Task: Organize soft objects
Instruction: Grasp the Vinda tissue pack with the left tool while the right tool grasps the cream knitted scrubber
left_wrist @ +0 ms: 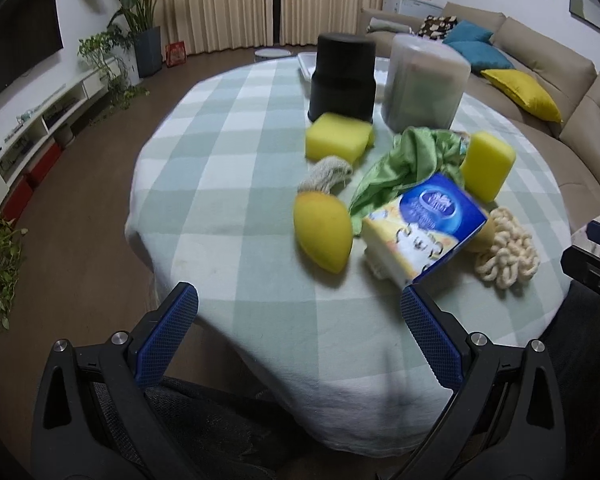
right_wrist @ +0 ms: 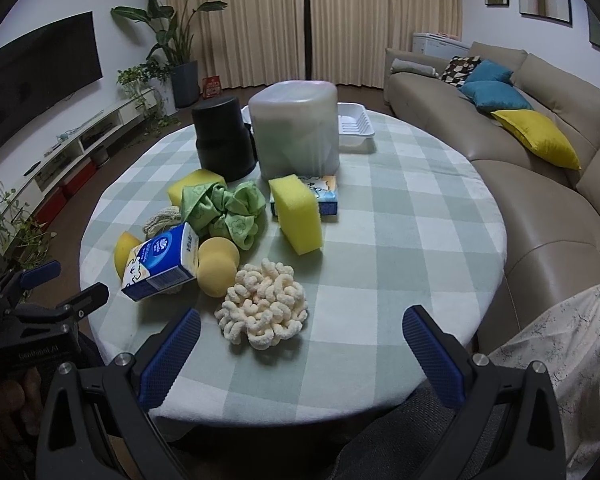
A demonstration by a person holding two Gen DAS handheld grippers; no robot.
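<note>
A pale green-and-white checked tablecloth [right_wrist: 380,216] carries yellow foam sponge blocks [right_wrist: 300,216], a green flower-printed cloth [right_wrist: 223,208], a cream looped chenille pad [right_wrist: 263,312] and a blue-and-yellow tissue pack [right_wrist: 159,264].

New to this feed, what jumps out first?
A pile of yellow sponges, a green cloth and a blue tissue pack sits mid-table on the checked tablecloth. Behind it stand a black bin and a frosted bin. Both grippers hang open at the near edge.
</note>
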